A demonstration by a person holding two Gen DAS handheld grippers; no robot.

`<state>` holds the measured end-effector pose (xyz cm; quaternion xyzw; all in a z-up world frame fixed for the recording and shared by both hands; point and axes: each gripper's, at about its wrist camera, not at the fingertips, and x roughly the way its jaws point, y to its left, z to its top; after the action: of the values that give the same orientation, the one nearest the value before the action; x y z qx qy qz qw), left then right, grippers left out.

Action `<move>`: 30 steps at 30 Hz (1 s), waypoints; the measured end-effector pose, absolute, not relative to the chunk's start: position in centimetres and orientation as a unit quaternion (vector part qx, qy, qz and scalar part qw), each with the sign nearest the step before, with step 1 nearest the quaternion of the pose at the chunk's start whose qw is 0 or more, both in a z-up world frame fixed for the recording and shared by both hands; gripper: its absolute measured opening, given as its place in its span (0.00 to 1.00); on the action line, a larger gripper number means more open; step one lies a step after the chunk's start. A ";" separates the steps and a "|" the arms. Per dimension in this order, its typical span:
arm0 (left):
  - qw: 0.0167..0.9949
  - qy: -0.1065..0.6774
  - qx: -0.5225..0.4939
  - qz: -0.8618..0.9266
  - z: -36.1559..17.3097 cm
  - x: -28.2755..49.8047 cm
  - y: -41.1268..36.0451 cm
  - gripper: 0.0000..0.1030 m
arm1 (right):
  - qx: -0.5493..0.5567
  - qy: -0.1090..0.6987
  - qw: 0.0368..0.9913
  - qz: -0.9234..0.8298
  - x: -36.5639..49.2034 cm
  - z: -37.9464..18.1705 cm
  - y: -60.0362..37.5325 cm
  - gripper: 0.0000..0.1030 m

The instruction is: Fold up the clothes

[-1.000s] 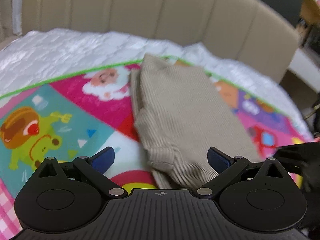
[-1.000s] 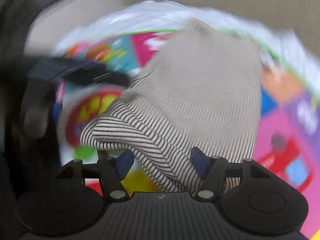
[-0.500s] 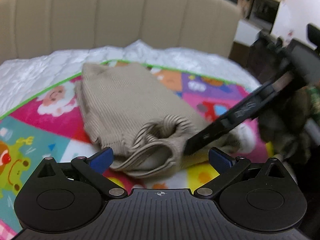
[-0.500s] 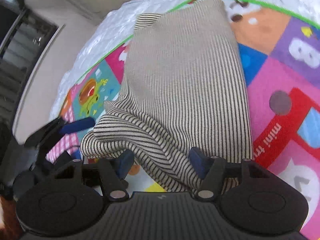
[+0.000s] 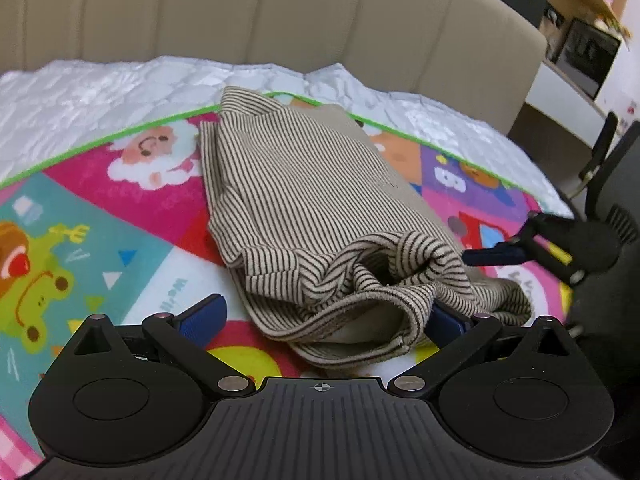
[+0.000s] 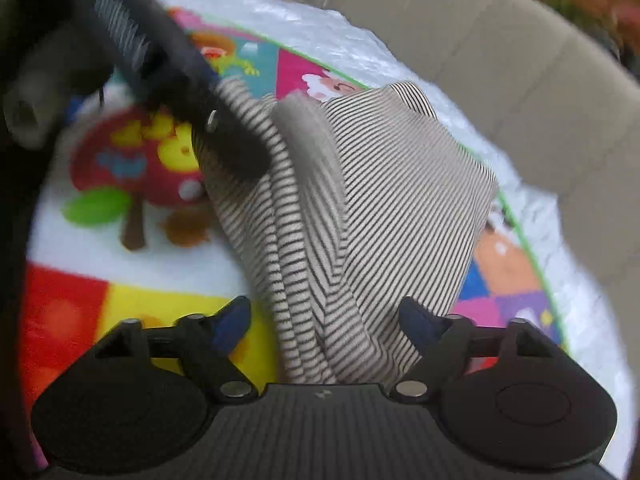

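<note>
Both grippers, left [image 5: 326,312] and right [image 6: 324,320], are gaping wide around the striped top's [image 5: 304,200] near bunched end, ready for pinching and folding.

The folded shirt [image 5: 312,216] is lying on the play mat [image 5: 120,216], and its far end is reaching the mat's far edge. The mat is lying on the bed cover [image 5: 100,92]. The headboard [image 5: 280,12] is standing behind the bed cover's far edge.

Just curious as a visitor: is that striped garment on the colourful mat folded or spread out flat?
Folded. The striped garment lies as a narrow layered bundle on the mat, stacked edges showing.
</note>
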<state>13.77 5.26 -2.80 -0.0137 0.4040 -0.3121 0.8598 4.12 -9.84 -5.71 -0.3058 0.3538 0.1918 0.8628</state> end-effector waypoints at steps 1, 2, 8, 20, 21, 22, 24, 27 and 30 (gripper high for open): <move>0.859 0.405 -0.023 -0.314 -2.8 13.9 5.5 1.00 | -0.307 0.351 0.864 0.193 4.3 -5.3 -9.6 0.32; 0.858 0.405 -0.033 -0.315 -2.7 14.0 5.7 1.00 | -0.308 0.347 0.864 0.193 4.5 -5.0 -9.4 0.30; 0.863 0.364 -0.193 -0.293 -1.0 15.4 10.3 1.00 | -0.349 0.346 0.838 0.238 2.6 -1.2 -9.3 0.20; 0.893 0.380 -0.121 -0.211 -2.5 21.2 8.5 1.00 | -0.455 0.329 0.768 0.307 5.5 6.0 -11.2 0.20; 0.893 0.373 -0.143 -0.208 -2.4 21.3 9.6 1.00 | -0.461 0.325 0.765 0.312 7.1 6.1 -11.0 0.20; 0.892 0.366 -0.166 -0.205 -2.4 21.4 10.7 1.00 | -0.467 0.321 0.760 0.319 8.7 6.0 -10.8 0.21; 0.891 0.351 -0.203 -0.204 -2.2 21.5 12.6 1.00 | -0.473 0.320 0.751 0.331 11.9 4.8 -10.3 0.22; 0.883 0.335 -0.225 -0.239 -1.9 21.4 13.0 1.00 | -0.468 0.324 0.759 0.316 15.2 2.0 -10.3 0.27; 0.873 0.338 -0.224 -0.271 -2.3 21.4 12.2 1.00 | -0.462 0.328 0.767 0.301 18.4 -0.7 -10.3 0.36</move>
<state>21.43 12.17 -2.33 -0.2236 0.3380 -0.2714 0.8730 18.45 -10.32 -0.74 -0.4624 0.3280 0.3008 0.7669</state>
